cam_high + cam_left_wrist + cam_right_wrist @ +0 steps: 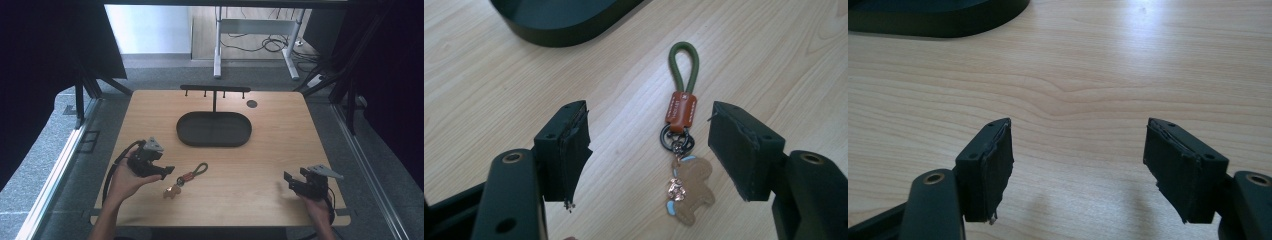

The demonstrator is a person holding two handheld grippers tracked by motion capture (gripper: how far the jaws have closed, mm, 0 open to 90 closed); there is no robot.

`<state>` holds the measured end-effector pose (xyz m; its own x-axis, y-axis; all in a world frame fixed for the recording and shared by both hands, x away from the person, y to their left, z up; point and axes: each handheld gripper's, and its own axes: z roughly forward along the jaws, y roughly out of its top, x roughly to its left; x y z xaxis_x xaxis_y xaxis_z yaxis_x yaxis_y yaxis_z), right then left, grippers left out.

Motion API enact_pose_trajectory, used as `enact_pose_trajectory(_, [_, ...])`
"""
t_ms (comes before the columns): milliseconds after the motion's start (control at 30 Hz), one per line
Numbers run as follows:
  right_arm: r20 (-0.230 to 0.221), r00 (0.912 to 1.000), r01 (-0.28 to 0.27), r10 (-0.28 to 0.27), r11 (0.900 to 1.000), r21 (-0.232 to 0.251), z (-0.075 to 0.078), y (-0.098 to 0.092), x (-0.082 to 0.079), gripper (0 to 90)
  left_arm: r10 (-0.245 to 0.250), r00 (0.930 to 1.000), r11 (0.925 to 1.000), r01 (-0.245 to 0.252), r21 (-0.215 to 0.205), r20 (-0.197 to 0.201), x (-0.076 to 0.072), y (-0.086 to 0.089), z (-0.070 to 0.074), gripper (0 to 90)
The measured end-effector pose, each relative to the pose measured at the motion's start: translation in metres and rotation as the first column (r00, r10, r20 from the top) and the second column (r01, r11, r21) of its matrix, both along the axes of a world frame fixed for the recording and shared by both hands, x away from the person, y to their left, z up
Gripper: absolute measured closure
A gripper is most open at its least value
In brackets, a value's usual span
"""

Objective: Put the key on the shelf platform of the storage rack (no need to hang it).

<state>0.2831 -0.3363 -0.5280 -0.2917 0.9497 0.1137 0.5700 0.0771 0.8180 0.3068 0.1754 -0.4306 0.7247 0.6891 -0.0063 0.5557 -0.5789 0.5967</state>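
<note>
The wooden surface [280,145] is pale, with fine grain running side to side, and most of it lies bare. A black oval tray [214,128] sits toward the far middle, and a thin post rises from its far side to a crossbar with small pegs [215,90]. A small dark round disc [252,103] is set into the surface near the far edge, to the right of the crossbar. Wide open wood separates the tray from the near edge and from both side edges.

The keychain [186,179] lies flat near the front, left of centre, well clear of the tray. Its long axis runs diagonally: the olive cord loop [684,65] points toward the tray and to the right, and the charm end points toward the near edge. From loop to charm it is a rounded cord, a tan leather band [682,108], a dark metal ring [674,137], and a flat biscuit-coloured figure charm [691,190] with light blue edging.

The left tongs [167,171], held in the left hand [125,182], rest just beside the keychain with the jaws wide apart and nothing between them; in the left gripper view the keychain lies on the wood between and beyond the padded black jaws.

The right tongs [289,181], held in the right hand [316,206] near the front right corner, are also spread wide and hold nothing, over bare wood.
</note>
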Motion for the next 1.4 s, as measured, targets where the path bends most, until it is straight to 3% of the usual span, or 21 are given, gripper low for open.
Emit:
enact_pose_trajectory(333, [0.000, 0.9998, -0.019, 0.019, 1.000, -0.007, 0.000, 0.003, 0.000, 28.6, -0.057, 0.9977, 0.9975, 0.059, 0.039, -0.037, 0.011, -0.019, -0.002, 33.4])
enact_pose_trajectory(733, [-0.008, 0.9996, -0.026, 0.026, 0.999, -0.029, -0.001, 0.007, -0.003, 28.6, -0.077, 0.9943, 0.9934, 0.083, 0.080, -0.074, 0.029, -0.041, -0.011, 35.6])
enact_pose_trajectory(967, [-0.012, 0.9997, -0.022, 0.022, 0.999, -0.034, -0.002, 0.005, -0.003, 28.6, -0.106, 0.9859, 0.9842, 0.123, 0.127, -0.129, 0.041, -0.057, -0.026, 36.5])
enact_pose_trajectory(1233, [-0.016, 0.9995, -0.028, 0.027, 0.999, -0.024, -0.002, 0.004, 0.000, 28.6, -0.124, 0.9757, 0.9760, 0.152, 0.155, -0.181, 0.044, -0.066, -0.036, 37.2])
enact_pose_trajectory(1300, [-0.011, 0.9995, -0.029, 0.029, 0.999, -0.025, -0.001, 0.005, 0.001, 28.6, -0.127, 0.9742, 0.9715, 0.160, 0.175, -0.187, 0.044, -0.068, -0.036, 37.4])
enact_pose_trajectory(1400, [-0.005, 0.9991, -0.042, 0.042, 0.998, -0.043, -0.001, 0.006, 0.004, 28.6, -0.117, 0.9766, 0.9728, 0.149, 0.177, -0.180, 0.044, -0.069, -0.038, 37.8])
